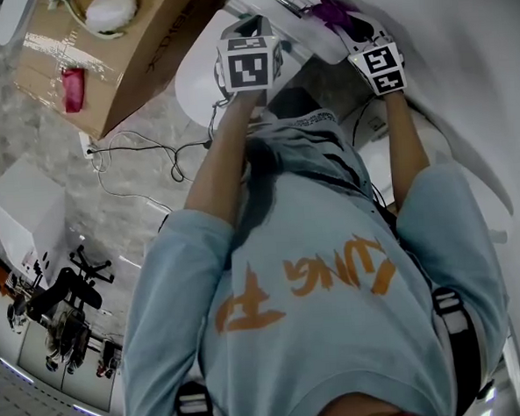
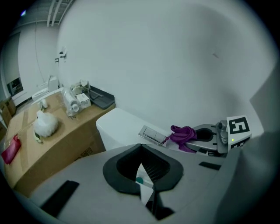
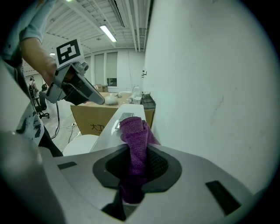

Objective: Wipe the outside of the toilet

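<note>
- Cloth [image 3: 133, 131], purple, is pinched tight in the jaws of the right gripper [image 3: 136, 154]. Its loose end sticks out in front.
- The cloth rests on top of the tank [image 2: 120, 127] of the toilet [image 1: 195, 85]. It is close to the wall [image 2: 175, 65] and just beside the flush button [image 2: 152, 134].
- The left gripper [image 2: 141, 151] has its jaws shut with nothing in them. It hangs over the front of the tank, near the right 1.
- My guess is that the tank top is the part being wiped now. The sides and the bowl lower down would come after.
- Things that could go wrong:
- The cloth could drag over the flush button. A hard push there may set off a flush.
- The cloth could slip out of the jaws if it rubs too hard on the tank, as only 1 bunch of it is held.
- The 2 grippers are close, so a wide swipe could knock them together.
</note>
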